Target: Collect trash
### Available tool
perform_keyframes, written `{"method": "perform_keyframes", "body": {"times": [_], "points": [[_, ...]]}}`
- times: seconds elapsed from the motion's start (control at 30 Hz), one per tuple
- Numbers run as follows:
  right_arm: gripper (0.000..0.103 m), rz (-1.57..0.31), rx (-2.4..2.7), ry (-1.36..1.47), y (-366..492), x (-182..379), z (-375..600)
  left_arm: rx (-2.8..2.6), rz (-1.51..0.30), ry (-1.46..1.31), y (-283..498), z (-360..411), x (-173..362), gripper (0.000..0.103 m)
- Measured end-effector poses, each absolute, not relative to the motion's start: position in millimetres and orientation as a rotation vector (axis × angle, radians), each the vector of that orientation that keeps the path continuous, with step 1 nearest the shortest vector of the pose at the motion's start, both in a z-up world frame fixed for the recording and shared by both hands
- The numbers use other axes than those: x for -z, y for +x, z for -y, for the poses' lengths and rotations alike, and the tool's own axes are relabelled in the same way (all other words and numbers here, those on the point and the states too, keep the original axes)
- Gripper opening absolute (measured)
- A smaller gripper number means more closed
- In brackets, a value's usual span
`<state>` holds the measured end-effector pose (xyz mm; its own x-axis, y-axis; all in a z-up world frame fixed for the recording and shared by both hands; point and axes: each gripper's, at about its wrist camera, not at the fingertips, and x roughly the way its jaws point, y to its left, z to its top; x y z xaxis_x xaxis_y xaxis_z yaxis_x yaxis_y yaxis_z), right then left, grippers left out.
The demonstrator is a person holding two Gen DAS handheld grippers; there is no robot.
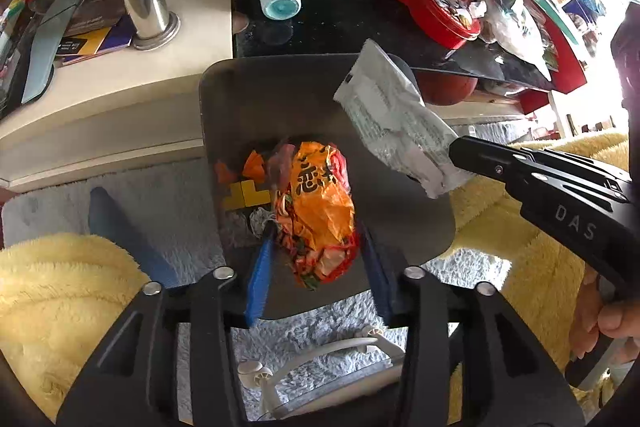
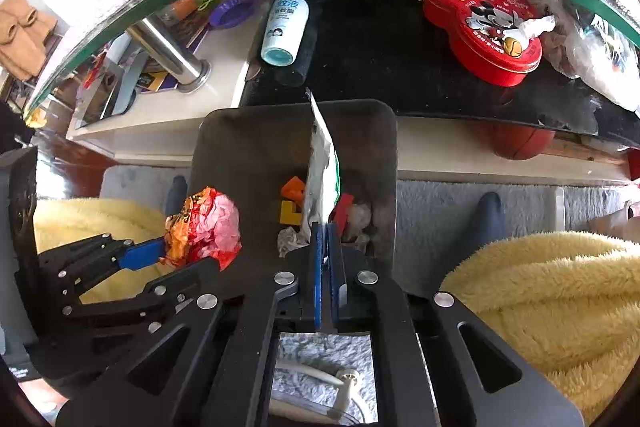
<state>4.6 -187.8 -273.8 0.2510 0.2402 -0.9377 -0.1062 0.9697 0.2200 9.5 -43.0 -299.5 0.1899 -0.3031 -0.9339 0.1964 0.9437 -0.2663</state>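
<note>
Already held: both pieces of trash hang over the dark bin.
Orange wrapper: crumpled, light, springy; left gripper pinches its lower end above the bin's near edge.
White packet: thin, limp, slippery film; right gripper pressed on its bottom edge, over the bin's middle.
Bin: scraps inside.

Right tongs pinching white wrapper — above dark bin, left tongs clutching orange wrapper

Orange wrapper covers most of the bin contents. Basketball half hidden under desk. Wrapper print unreadable.
</note>
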Motion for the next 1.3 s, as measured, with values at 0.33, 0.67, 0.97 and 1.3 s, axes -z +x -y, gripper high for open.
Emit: {"method": "perform_keyframes", "body": {"times": [0.33,0.67,0.97,1.3], "points": [[0.070,-1.230,-0.168,0.136,9.7,260.4,200.3,0.298,-1.289,-0.067,7.6,37.6,291.2,0.083],[0.099,-1.142,-0.117,0.124,8.0,229.0,213.4,0.242,-1.183,-0.070,9.5,19.9,253.4,0.095],[0.100,-1.001,-0.068,0.114,3.4,166.6,231.5,0.180,-0.984,-0.047,8.0,5.9,173.6,0.095],[0.100,-0.687,0.026,0.077,-34.6,65.3,250.0,0.113,-0.724,0.027,-17.9,8.9,76.7,0.095]]}}
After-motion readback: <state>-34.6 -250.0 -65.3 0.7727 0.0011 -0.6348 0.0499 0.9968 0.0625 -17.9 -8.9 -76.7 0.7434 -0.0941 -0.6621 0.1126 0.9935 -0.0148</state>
